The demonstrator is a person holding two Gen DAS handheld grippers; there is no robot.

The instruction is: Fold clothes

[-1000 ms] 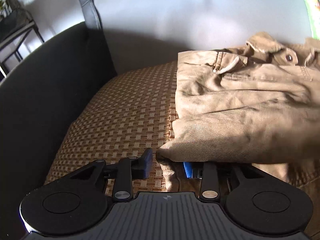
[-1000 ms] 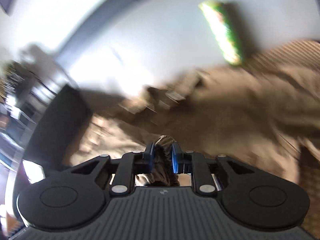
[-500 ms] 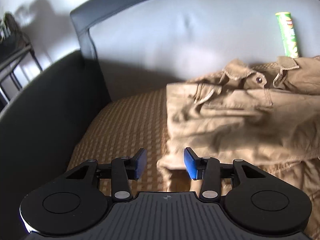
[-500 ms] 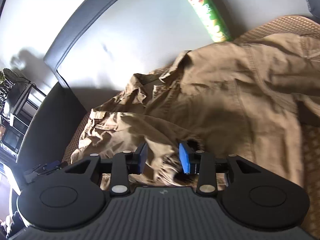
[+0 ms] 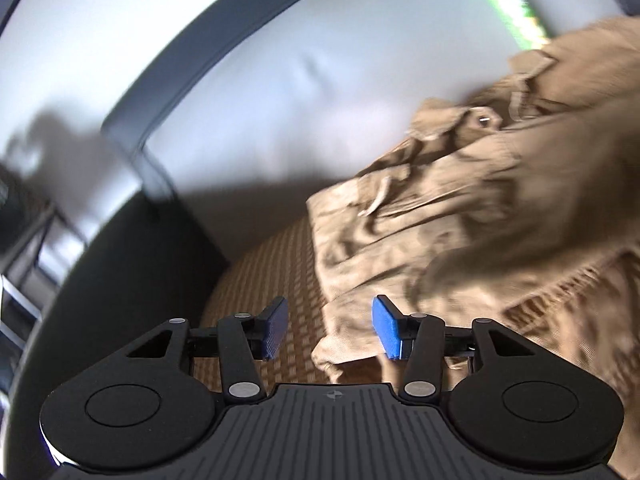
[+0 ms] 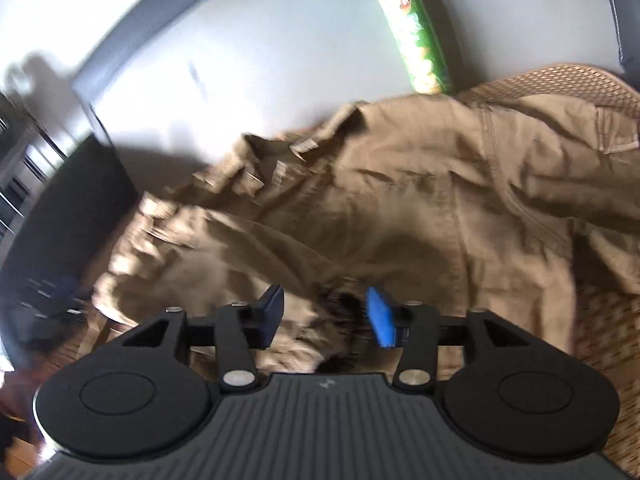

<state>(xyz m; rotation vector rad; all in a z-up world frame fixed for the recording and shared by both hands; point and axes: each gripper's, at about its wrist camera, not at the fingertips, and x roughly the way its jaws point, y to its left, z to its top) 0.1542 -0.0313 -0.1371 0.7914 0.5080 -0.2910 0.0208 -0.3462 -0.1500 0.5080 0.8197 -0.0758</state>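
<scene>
A tan jacket [image 5: 460, 208] lies partly folded on the woven brown seat mat [image 5: 276, 272] of a sofa; it also fills the middle of the right wrist view [image 6: 380, 208]. My left gripper [image 5: 329, 330] is open and empty, above the jacket's lower left corner. My right gripper [image 6: 325, 318] is open and empty, just above the jacket's near edge. Both views are motion-blurred.
A green snack tube [image 6: 414, 38] leans against the grey sofa backrest [image 6: 280, 52] behind the jacket; it also shows in the left wrist view [image 5: 510, 4]. The dark sofa armrest [image 5: 100, 280] rises at the left. The woven mat [image 6: 560, 80] shows at the right.
Both grippers have let go of the jacket, opened wider and pulled back and up from it. The jacket now lies on the seat with its sleeve folded over.
</scene>
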